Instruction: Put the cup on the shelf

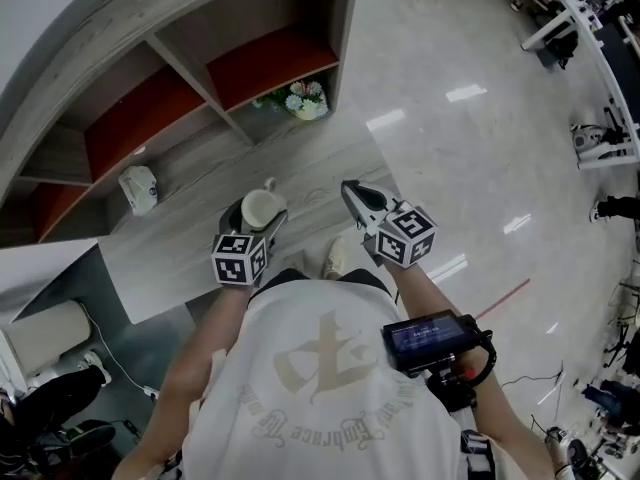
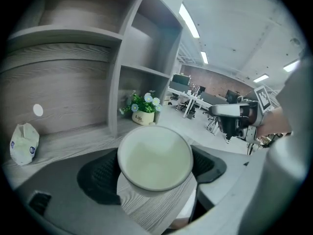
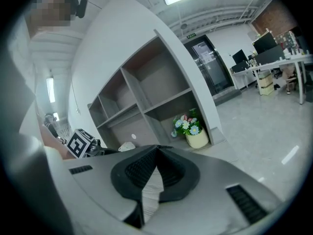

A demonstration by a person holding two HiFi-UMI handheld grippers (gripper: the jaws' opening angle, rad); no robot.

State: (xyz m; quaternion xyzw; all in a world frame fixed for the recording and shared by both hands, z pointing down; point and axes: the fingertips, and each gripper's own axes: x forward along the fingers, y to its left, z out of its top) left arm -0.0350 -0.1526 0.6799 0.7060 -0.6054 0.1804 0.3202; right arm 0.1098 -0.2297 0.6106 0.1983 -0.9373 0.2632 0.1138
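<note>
While the left gripper [image 1: 257, 224] stands over the near edge of the ledge [image 1: 180, 243], its jaws are spread wide with 1 pad on each side of the cup [image 2: 155, 156], both pads against the cup's wall: cup gripped. Cup upright, mouth up, pale inside, nothing seen in it. Whether its base rests on the ledge or hangs just above it cannot be told; wood grain shows directly beneath it in the left gripper view. Cup position: in front of the shelf [image 2: 115, 82], not inside any bay. Right gripper [image 3: 155, 153]: jaws brought together at the tips, nothing between them, only a sliver of wood grain visible through the gap lower down. It sits to the right of the left gripper, near it but apart, over the ledge's right part. Shelf has open bays in rows. Low bay at far right holds 1 flowerpot [image 2: 143, 117] with small blue and white flowers. 1 white bag [image 2: 23, 145] lies on the ledge to the left, well apart from the cup. Glossy floor [image 1: 450, 138] lies to the right of the shelf; desks stand far off.
</note>
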